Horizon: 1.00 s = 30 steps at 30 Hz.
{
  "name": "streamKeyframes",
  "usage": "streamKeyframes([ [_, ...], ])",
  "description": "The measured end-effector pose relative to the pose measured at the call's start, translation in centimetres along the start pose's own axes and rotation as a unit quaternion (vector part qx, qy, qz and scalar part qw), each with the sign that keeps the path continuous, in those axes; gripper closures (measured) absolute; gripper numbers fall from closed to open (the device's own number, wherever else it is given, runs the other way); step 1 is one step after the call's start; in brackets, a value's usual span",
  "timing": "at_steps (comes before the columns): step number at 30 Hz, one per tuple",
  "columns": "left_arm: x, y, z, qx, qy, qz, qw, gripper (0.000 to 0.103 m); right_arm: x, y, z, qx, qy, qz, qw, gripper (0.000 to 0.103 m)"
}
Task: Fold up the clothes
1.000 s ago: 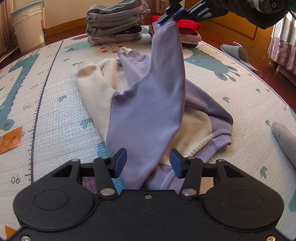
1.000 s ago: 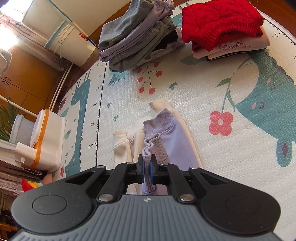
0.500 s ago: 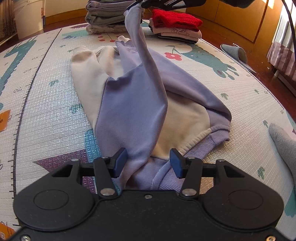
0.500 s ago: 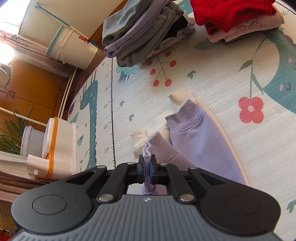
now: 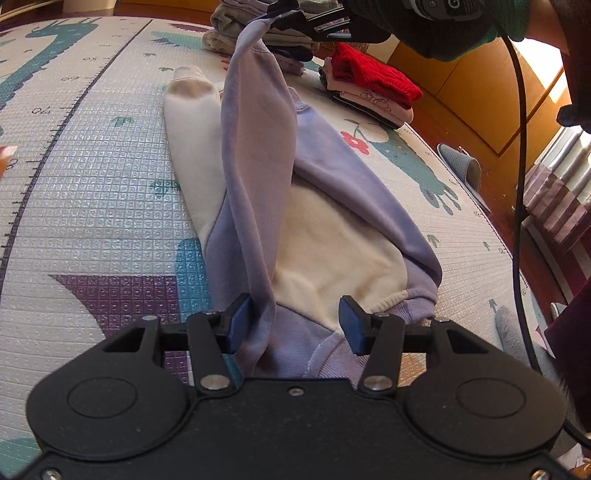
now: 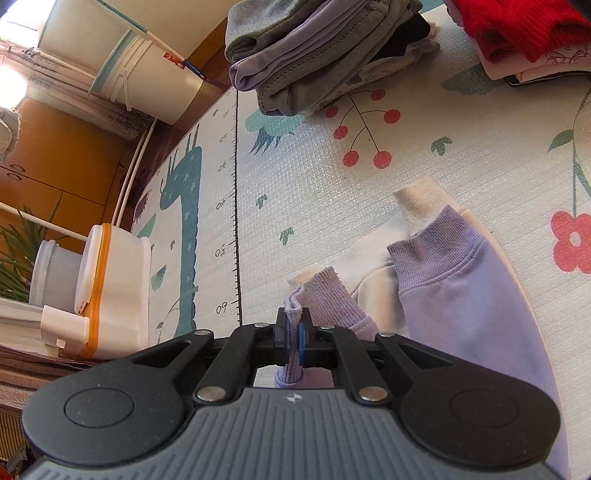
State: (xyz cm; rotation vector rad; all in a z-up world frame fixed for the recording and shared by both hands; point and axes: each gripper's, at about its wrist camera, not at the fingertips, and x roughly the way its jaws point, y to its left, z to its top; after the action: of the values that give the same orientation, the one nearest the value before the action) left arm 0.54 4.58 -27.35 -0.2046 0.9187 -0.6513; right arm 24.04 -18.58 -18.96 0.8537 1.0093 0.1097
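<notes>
On a play mat [image 5: 92, 206] printed with dinosaurs, cherries and a ruler scale: 1 sweatshirt [image 5: 325, 221], lilac and cream, lying flat at the centre with its hem toward the near edge.

Lilac sleeve [image 5: 255, 155]: raised off the garment, stretched from the near hem up to the far side, its ribbed cuff [image 6: 325, 295] clamped between the pressed-together fingers of the right gripper [image 6: 293, 341]. In the left wrist view that gripper [image 5: 284, 22] hangs above the far end of the sweatshirt.

Cream sleeve [image 5: 192, 122]: flat on the mat along the left side, cuff pointing far.

Left gripper [image 5: 295, 323]: low over the near hem, fingers spread; the left pad touches the base of the raised sleeve, the right pad stands clear of the cloth.

Far edge of the mat: 2 piles of folded clothes, 1 grey and lilac pile [image 6: 321, 51] on the left, 1 topped by a red knit [image 5: 373, 77] on the right.

Off the mat to the right: 1 grey slipper [image 5: 461, 166]. Off the mat to the left: white containers with an orange band [image 6: 107, 291].
</notes>
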Motion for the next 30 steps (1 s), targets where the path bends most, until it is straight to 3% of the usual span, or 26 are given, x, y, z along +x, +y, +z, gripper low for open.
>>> streamKeyframes([
  [8,-0.5,1.7,-0.2,-0.061,-0.013,-0.037,0.9974,0.053,3.8,1.1,0.6,-0.045,0.021,-0.038,0.998,0.096],
  [14,-0.9,2.2,-0.1,-0.073,-0.011,-0.049,0.9961,0.053,6.2,1.4,0.3,-0.086,0.027,-0.072,0.993,0.096],
  [17,-0.8,2.3,0.0,-0.074,-0.009,-0.05,0.996,0.053,6.1,1.5,0.4,-0.108,0.012,-0.043,0.993,0.088],
  [20,-0.9,2.2,0.0,-0.072,-0.008,-0.047,0.9962,0.053,4.4,0.9,0.6,-0.117,-0.024,-0.001,0.993,0.067],
  [23,-0.9,2.1,0.0,-0.071,-0.009,-0.044,0.9965,0.053,3.5,-0.3,0.9,-0.151,-0.037,-0.021,0.988,0.066],
  [30,-0.6,1.9,0.1,-0.077,-0.006,-0.042,0.9961,0.053,4.8,-2.0,-1.6,-0.23,0.005,-0.039,0.972,0.066],
])
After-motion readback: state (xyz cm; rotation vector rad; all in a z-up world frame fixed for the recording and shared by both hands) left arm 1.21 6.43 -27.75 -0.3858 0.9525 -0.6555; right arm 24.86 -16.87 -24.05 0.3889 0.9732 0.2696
